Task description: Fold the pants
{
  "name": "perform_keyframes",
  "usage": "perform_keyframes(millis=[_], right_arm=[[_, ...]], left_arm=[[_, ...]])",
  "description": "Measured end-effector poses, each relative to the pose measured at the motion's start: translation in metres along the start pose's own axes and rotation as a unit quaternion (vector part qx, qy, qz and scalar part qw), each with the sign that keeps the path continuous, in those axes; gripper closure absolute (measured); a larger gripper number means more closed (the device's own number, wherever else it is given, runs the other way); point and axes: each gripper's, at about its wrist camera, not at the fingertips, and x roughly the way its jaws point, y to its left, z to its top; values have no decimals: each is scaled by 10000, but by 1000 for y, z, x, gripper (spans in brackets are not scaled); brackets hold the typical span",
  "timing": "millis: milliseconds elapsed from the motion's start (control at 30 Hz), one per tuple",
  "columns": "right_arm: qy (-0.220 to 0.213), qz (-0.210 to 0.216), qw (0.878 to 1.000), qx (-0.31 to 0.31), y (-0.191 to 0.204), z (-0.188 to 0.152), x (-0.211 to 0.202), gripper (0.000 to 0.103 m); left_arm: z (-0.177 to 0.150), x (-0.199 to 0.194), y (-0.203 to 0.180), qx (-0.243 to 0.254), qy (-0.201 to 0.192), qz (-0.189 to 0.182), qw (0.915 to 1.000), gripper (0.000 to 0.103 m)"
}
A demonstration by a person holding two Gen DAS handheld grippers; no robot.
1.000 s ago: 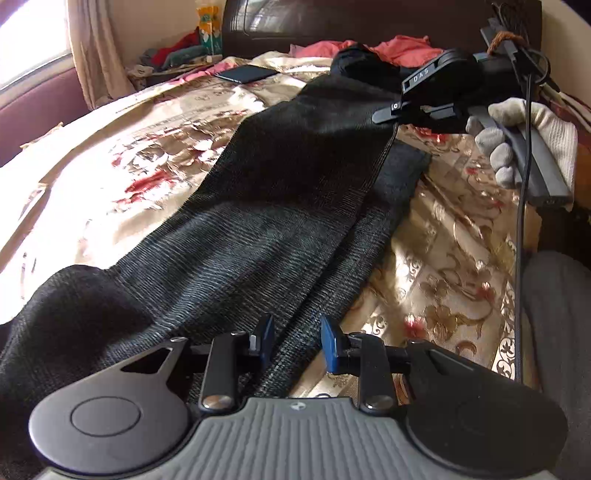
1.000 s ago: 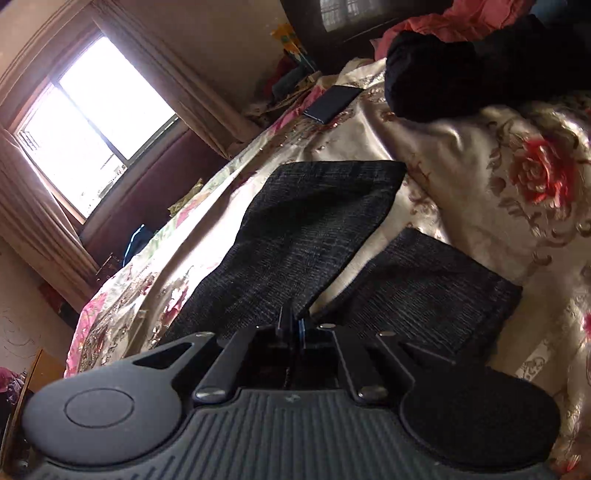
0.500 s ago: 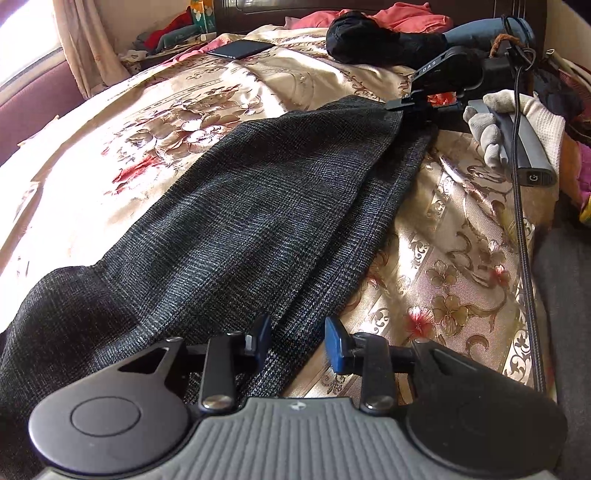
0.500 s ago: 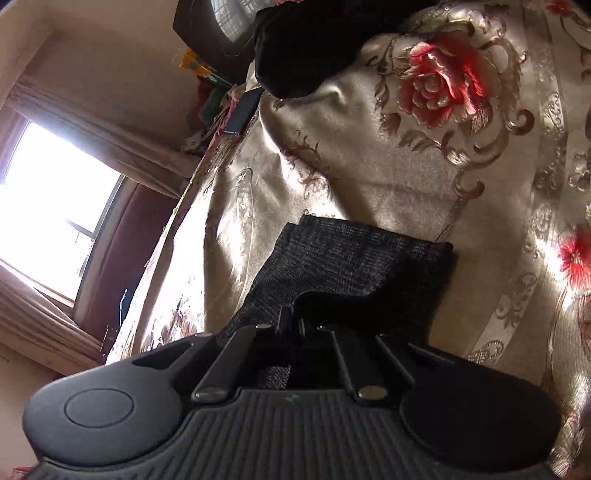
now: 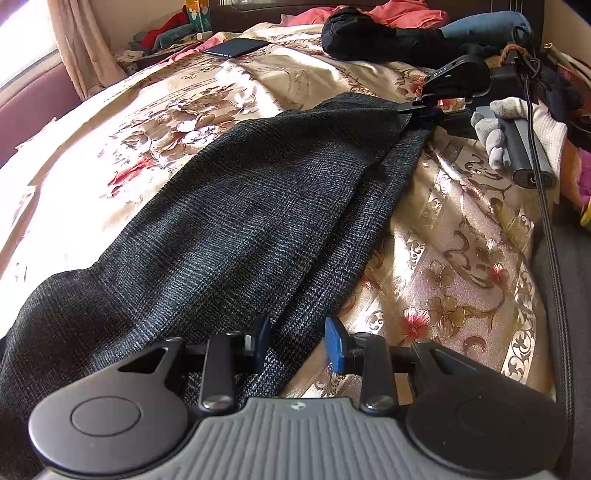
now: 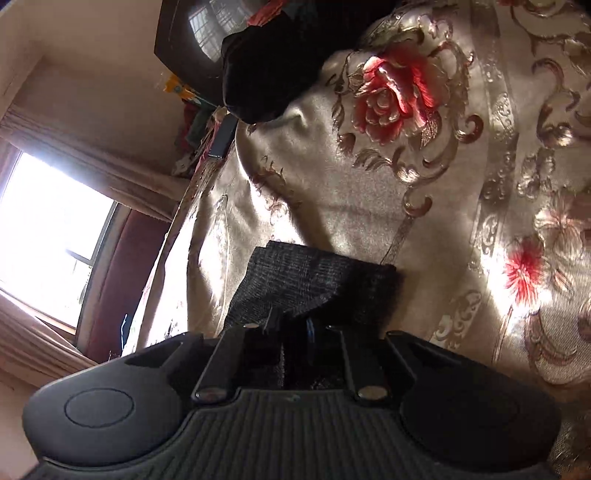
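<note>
Dark grey checked pants [image 5: 258, 206] lie lengthwise on the floral bedspread [image 5: 461, 258], one leg laid over the other. My left gripper [image 5: 297, 341] is open, its blue-padded fingers [image 5: 334, 343] just above the pants' near right edge. My right gripper [image 6: 291, 328] is shut on the leg cuffs [image 6: 314, 280], which show bunched between its fingers. In the left wrist view the right gripper [image 5: 413, 107] pinches the far end of the pants, held by a white-gloved hand [image 5: 517, 125].
A black garment [image 5: 376, 37] and pink clothes [image 5: 402, 13] lie near the dark headboard. A phone [image 5: 236, 47] lies at the far left of the bed. A black cable [image 5: 550, 236] runs down the right side. A window and curtain [image 6: 48, 236] are to the left.
The right gripper has carried the upper leg's cuff across and down onto the other leg, so the legs now lie stacked. The left gripper stays open at the near end.
</note>
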Motion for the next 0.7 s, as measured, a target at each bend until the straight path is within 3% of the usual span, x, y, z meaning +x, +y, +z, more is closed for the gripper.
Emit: perform_keyframes(millis=[167,233,333,533,700], right_arm=[[-254,464,9985,-143,13,8,-29,98],[-253,263,9988,-311,14,9,-29,98],[174,-376,9987,-282,-2,3,-11,98],[-106,263,9996,-96,7,8,-35,98],[-38,598,9982,32,24,20,-35,98]], left_arm=[[0,-11,-4,118,-139,-63,9998,57],[0,-13,-5,101,-154,-156,9997,57],[-3,-5,-9,139,-42,-127,9998,57],[-2,-7,-7,127,-38,-129,9998,57],[5,-13,-9,105,-261,-96,9996,57]])
